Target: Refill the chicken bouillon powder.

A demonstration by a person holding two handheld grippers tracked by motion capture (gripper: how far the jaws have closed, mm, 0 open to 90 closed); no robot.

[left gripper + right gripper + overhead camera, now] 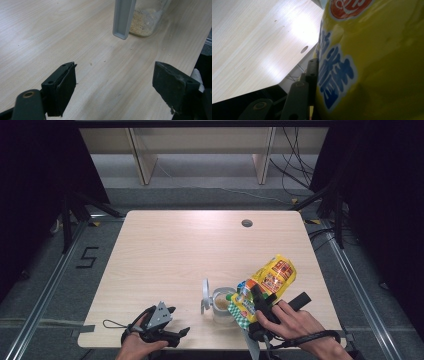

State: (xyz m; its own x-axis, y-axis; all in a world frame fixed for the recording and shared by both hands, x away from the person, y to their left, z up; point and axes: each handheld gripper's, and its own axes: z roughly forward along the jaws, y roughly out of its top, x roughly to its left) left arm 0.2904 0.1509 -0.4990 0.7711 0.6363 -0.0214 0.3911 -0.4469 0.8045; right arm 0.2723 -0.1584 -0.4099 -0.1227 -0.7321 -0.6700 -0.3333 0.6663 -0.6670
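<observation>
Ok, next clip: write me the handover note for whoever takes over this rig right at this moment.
Right gripper: shut on the yellow snack bag, held tilted with its lower end over the clear jar.
Left gripper: open, holding nothing, resting near the front edge of the table, to the left of the jar.
Jar: lid hinged open, a layer of light brown crumbs at the bottom; a few crumbs lie spilled on the table.
Done: lid open, some contents in the jar.
Left: probably finish pouring, set the bag down, close the lid.
</observation>
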